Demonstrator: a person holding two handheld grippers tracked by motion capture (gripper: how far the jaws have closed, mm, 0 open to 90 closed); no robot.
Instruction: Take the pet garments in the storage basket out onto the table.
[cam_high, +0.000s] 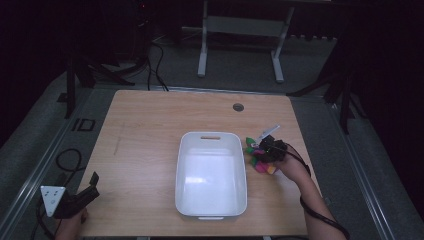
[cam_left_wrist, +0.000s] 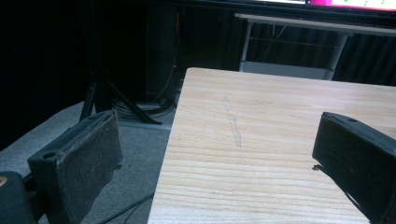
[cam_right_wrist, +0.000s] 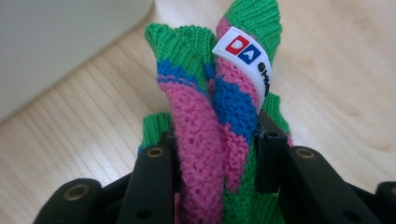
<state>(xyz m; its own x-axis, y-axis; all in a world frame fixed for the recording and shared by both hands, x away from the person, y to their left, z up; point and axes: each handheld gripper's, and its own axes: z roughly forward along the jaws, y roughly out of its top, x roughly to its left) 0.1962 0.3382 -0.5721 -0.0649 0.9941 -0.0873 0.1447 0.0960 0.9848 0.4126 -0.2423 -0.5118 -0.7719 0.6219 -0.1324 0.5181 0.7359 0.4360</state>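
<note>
The right gripper (cam_right_wrist: 215, 154) is clenched on a green, pink and blue knitted fabric piece (cam_right_wrist: 210, 107) just beside the white plastic bin (cam_high: 211, 172) on the wooden worktop (cam_high: 140, 150), while the left gripper (cam_left_wrist: 219, 158) idles released; the bunched knit could slip free.

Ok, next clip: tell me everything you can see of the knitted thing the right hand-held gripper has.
The knitted piece is chunky yarn in green, pink and blue bands, with a white rubbery tag lettered "DA" in red and blue. It is bunched into upright folds, pinched between the closed jaws of the right hand-held gripper. It sits just right of the white bin, over the wooden table. What kind of garment it is cannot be told.
</note>
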